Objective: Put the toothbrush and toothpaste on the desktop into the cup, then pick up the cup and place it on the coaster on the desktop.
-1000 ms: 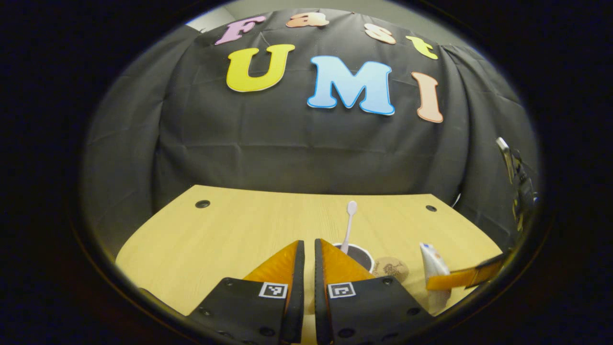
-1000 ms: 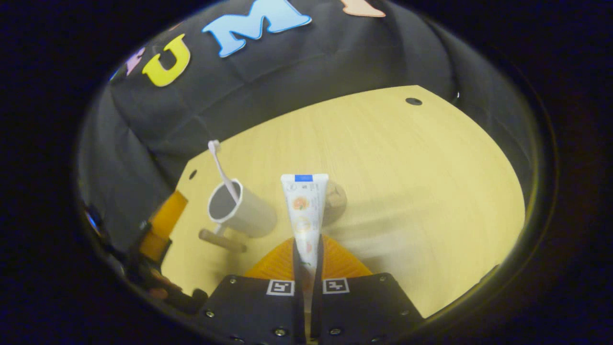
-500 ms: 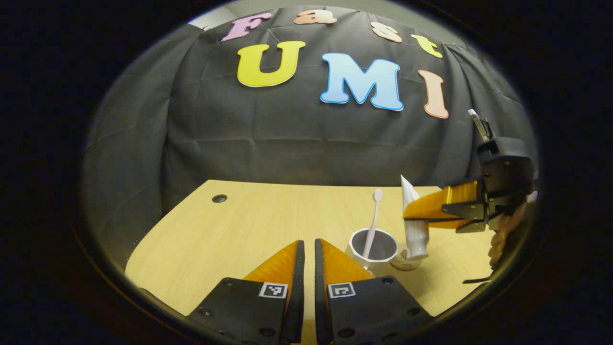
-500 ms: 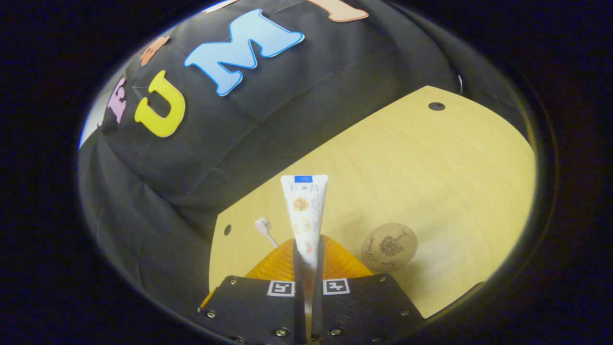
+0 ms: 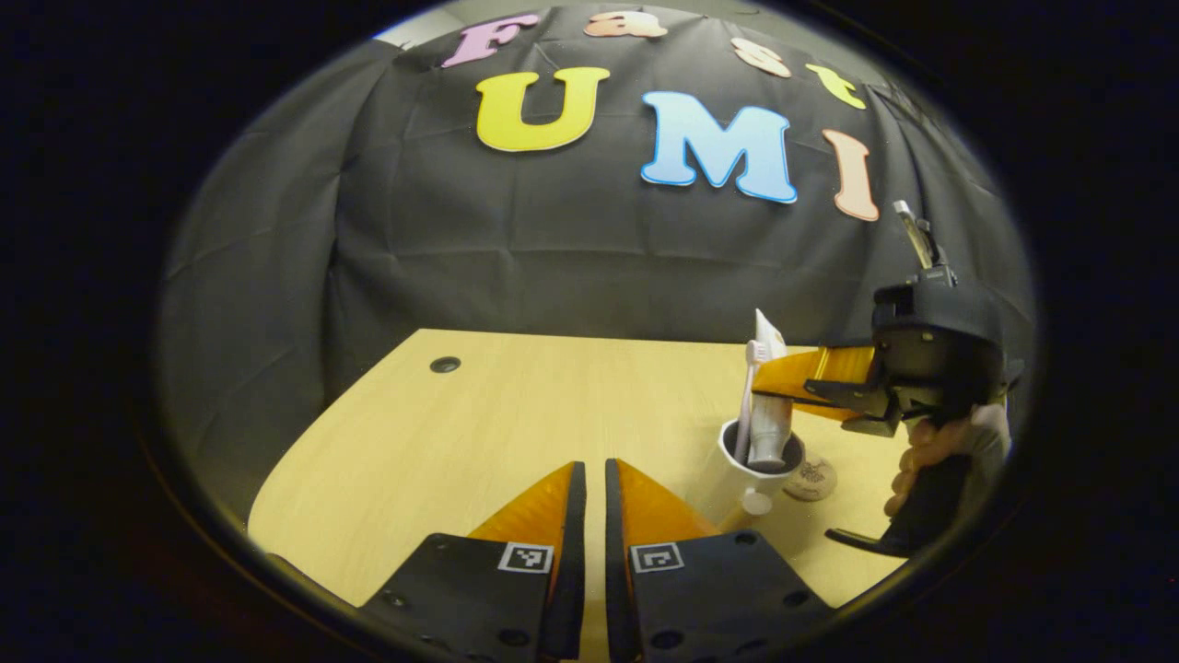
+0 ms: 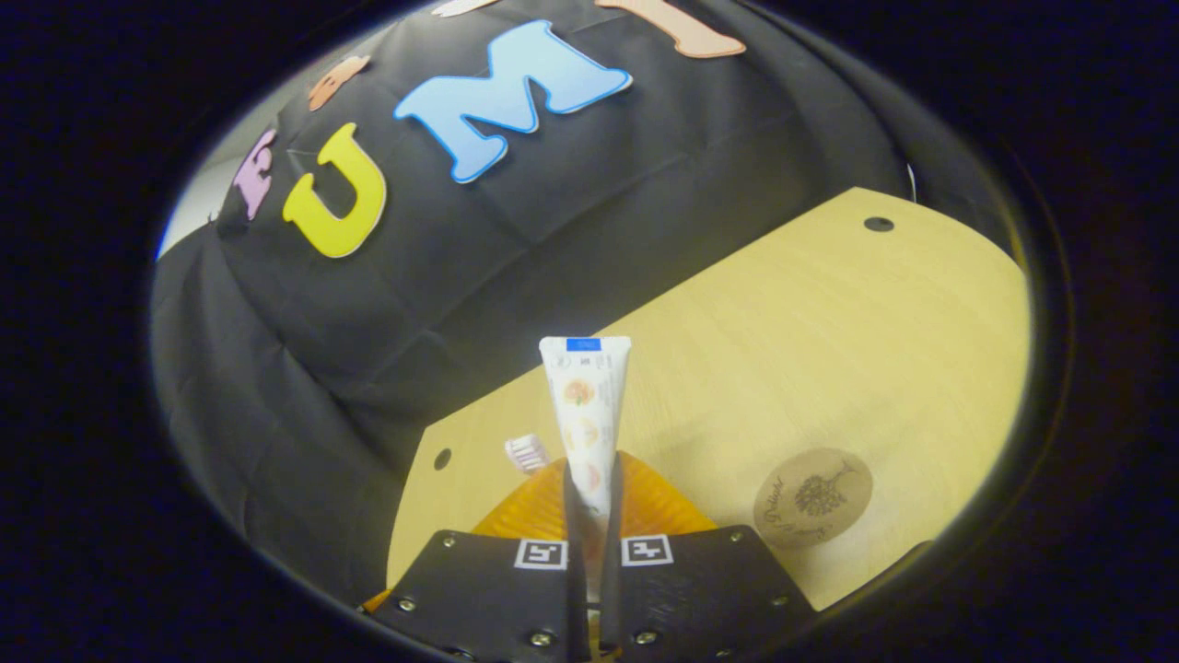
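Note:
A white cup (image 5: 728, 479) stands on the wooden desktop (image 5: 479, 424) with a pale toothbrush (image 5: 748, 387) leaning inside it. In the left gripper view, my right gripper (image 5: 769, 385) holds the white toothpaste tube (image 5: 769, 424) upright, its lower end down inside the cup. In the right gripper view, the toothpaste tube (image 6: 586, 414) stands pinched between that gripper's (image 6: 589, 479) fingers, with the toothbrush head (image 6: 527, 453) just left of them. The round brown coaster (image 5: 811, 479) lies right beside the cup; the coaster (image 6: 812, 497) also lies low at the right. My left gripper (image 5: 589, 474) is shut and holds nothing, left of the cup.
A hand (image 5: 930, 451) holds the right gripper's handle at the right. Round cable holes (image 5: 445, 365) (image 6: 878, 224) sit near the desk's far corners. Black cloth hangs close behind the desk's far edge.
My right gripper has carried the toothpaste over the cup and lowered its end into it. The left gripper's view has shifted left; it stays shut.

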### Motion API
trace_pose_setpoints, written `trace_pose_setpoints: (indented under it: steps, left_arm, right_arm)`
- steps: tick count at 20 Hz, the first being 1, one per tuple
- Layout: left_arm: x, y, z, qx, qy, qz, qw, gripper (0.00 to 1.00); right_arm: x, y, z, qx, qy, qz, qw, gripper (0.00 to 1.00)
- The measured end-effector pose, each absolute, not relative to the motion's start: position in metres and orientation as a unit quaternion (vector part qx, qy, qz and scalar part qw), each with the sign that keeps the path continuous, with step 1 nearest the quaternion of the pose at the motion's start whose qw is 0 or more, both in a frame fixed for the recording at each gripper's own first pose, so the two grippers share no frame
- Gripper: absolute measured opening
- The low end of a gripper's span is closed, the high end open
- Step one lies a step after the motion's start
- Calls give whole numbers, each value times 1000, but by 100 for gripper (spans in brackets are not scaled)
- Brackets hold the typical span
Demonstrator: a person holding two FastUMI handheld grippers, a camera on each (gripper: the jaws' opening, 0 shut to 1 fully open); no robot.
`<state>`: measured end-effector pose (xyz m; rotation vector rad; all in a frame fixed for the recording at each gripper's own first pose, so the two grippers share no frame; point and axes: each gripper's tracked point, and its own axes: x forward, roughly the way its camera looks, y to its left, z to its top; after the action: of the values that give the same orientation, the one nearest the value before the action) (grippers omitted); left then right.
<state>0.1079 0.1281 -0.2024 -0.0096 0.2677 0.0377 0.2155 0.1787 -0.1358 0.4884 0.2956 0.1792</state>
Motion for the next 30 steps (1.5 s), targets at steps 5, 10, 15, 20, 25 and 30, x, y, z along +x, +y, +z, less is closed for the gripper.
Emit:
trace_pose_setpoints:
  steps: [5,10,15,20,25,30]
  left_arm:
    - [106,128,-206,-12,132,20,991,17]
    - [103,121,-209,-14,136,14,991,17]
    - [97,104,-208,-7,140,-7,990,17]
    - [91,77,-207,5,145,-41,989,17]
    - [82,44,-223,26,163,-91,982,46]
    - [84,26,-234,56,176,-112,976,48]
  right_arm:
    - [212,182,-135,162,92,89,978,6]
    - [200,185,-136,154,88,97,979,27]
    - [181,169,-115,162,72,88,980,78]
    - [162,125,-79,182,31,55,981,79]
    - [148,80,-85,201,30,16,979,80]
    - [129,68,-109,215,57,1,975,80]
